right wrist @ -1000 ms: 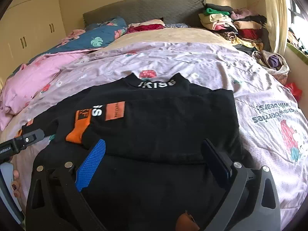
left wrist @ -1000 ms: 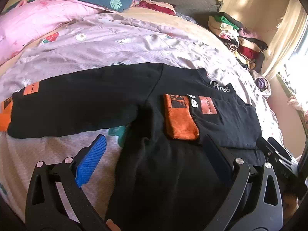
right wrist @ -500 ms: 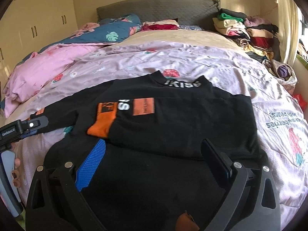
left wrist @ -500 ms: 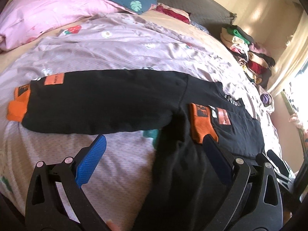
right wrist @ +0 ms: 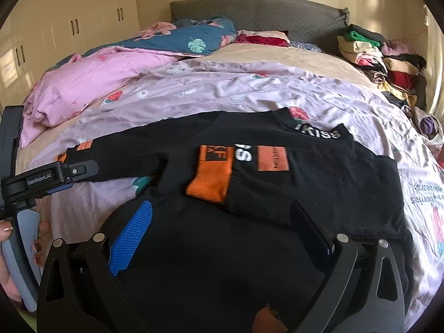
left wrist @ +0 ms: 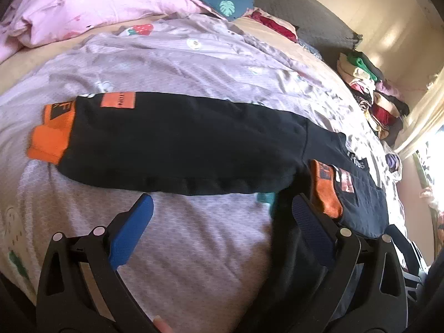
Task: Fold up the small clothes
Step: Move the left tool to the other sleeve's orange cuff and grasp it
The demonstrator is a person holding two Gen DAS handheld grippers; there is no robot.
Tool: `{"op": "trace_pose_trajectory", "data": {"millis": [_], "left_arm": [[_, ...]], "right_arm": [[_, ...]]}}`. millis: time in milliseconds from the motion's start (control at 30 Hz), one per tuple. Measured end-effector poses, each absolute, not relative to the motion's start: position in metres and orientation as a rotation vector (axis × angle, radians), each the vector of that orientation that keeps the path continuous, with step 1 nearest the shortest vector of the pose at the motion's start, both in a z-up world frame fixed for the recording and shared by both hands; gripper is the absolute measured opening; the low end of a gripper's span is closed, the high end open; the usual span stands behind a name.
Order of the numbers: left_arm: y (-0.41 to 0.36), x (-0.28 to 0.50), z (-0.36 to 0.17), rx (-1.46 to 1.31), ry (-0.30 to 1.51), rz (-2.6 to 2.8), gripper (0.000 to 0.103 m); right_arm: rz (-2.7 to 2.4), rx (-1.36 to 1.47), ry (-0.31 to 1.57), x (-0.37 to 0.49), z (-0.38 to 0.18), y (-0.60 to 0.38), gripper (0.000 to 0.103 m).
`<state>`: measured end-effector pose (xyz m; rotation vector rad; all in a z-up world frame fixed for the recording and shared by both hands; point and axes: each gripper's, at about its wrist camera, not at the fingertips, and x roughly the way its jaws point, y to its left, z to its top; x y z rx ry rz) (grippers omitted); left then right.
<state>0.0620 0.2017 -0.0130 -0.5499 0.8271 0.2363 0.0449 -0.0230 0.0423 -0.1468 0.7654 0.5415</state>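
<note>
My left gripper [left wrist: 222, 224] hangs with fingers apart over the lilac quilt [left wrist: 194, 249], gripping nothing. My right gripper [right wrist: 222, 230] is likewise spread above the black sweatshirt [right wrist: 305, 183], which lies flat across mid-frame on the bed. One orange-cuffed sleeve [right wrist: 213, 172] is folded over its chest; the other sleeve [left wrist: 177, 144] stretches out toward frame left.

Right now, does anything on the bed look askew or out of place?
Only the fold looks lopsided. The black sweatshirt has one sleeve folded across its chest, orange cuff on top, while the other sleeve lies stretched straight out over the lilac duvet. Nothing looks spilled or damaged.
</note>
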Motion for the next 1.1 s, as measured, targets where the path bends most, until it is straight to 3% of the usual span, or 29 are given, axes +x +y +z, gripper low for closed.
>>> {"op": "trace_pose_trajectory", "data": {"millis": [1033, 1100], "left_arm": [[0.296, 0.045, -0.046, -0.73, 0.754, 0.42, 0.094], [0.304, 0.047, -0.046, -0.734, 0.742, 0.443, 0.088]], "right_arm": [[0.598, -0.201, 0.787, 0.036, 0.03, 0.02, 0.099], [0.599, -0.202, 0.789, 0.036, 0.028, 0.02, 0.099]]}}
